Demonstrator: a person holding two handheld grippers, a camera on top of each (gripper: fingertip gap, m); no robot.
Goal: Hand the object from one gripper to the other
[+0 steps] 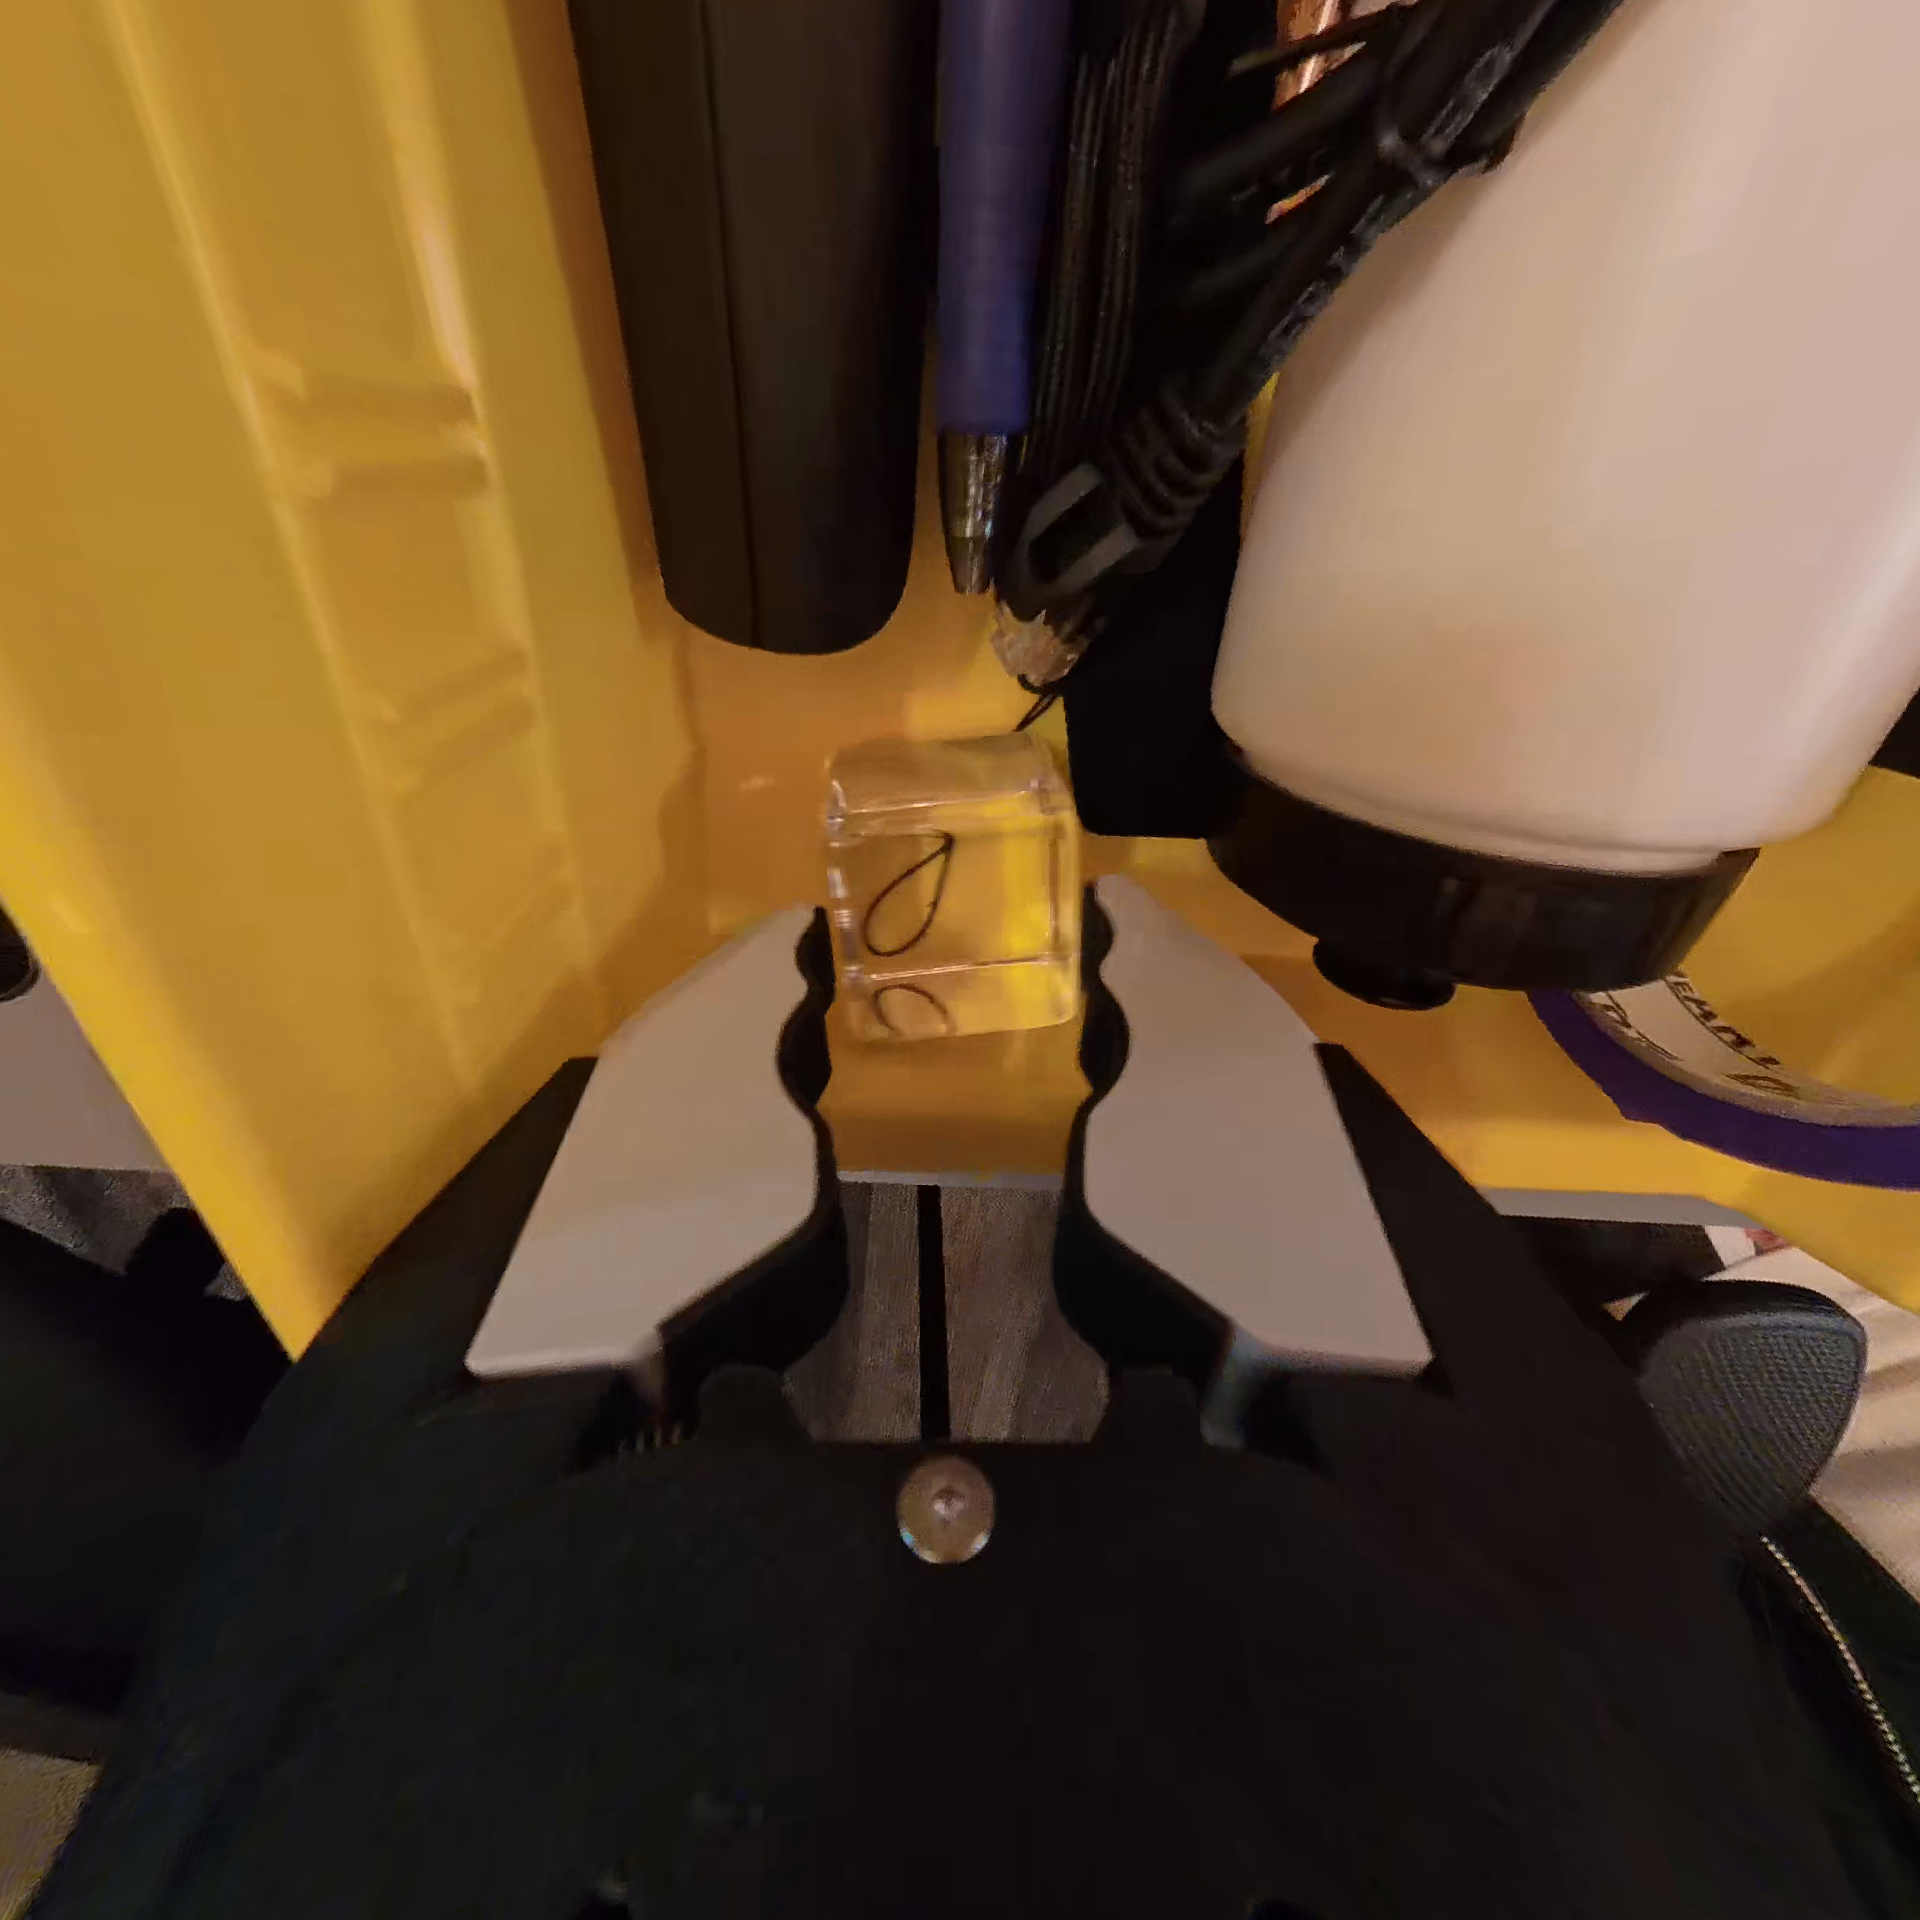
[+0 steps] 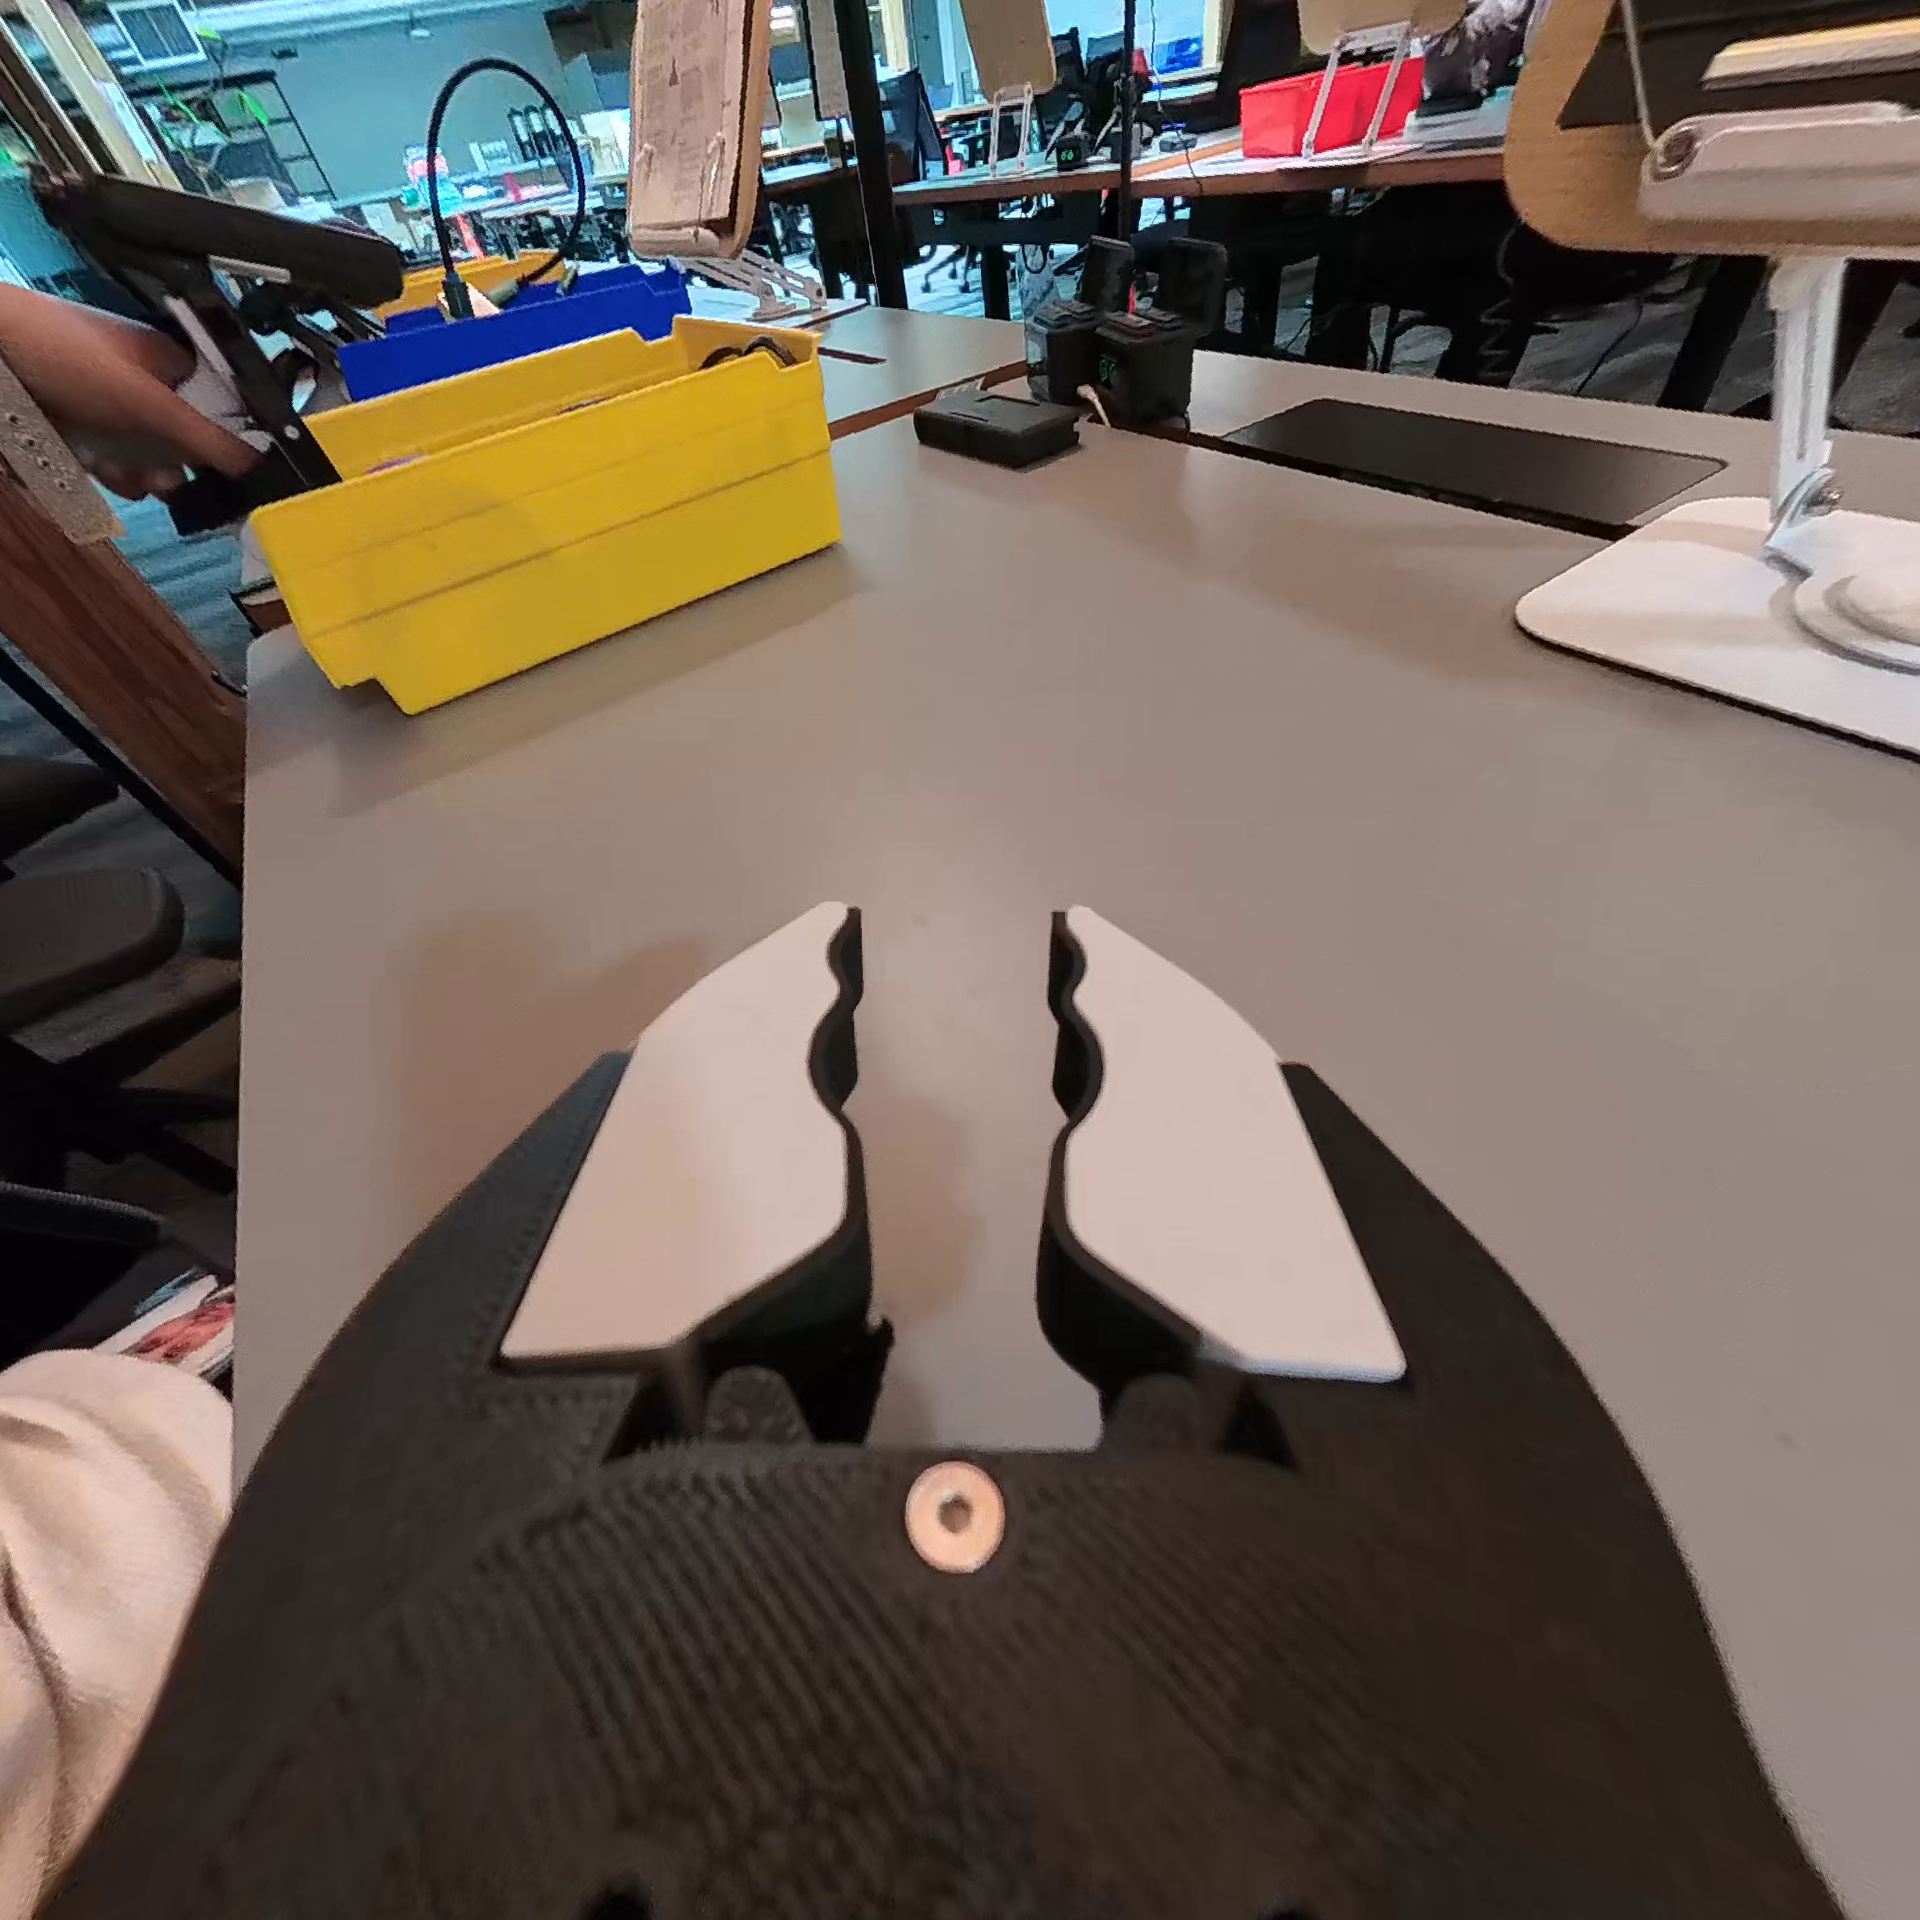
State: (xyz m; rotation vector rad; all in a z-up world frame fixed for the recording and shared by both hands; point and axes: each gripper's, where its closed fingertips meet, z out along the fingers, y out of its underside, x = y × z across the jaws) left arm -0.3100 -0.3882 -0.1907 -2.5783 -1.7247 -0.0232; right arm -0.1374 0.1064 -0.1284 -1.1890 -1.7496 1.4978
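A clear cube (image 1: 951, 904) with a black loop drawn inside sits low in a yellow bin (image 1: 312, 623). My left gripper (image 1: 956, 935) is inside the bin with its fingertips against both sides of the cube, shut on it. My right gripper (image 2: 956, 935) is open and empty, hovering over the grey table (image 2: 1351, 831), well to the right of the bin (image 2: 561, 520). In the right wrist view the left gripper's body (image 2: 218, 312) shows at the bin's left end, held by a hand.
The bin also holds a white bottle with a black cap (image 1: 1538, 520), a blue pen (image 1: 987, 291), a black case (image 1: 769, 312), black cables (image 1: 1195, 416) and a tape roll (image 1: 1714, 1091). A blue bin (image 2: 520, 322) stands behind it. A white stand base (image 2: 1714, 613) is at the right. There is about 55 centimeters between the tips of the two grippers.
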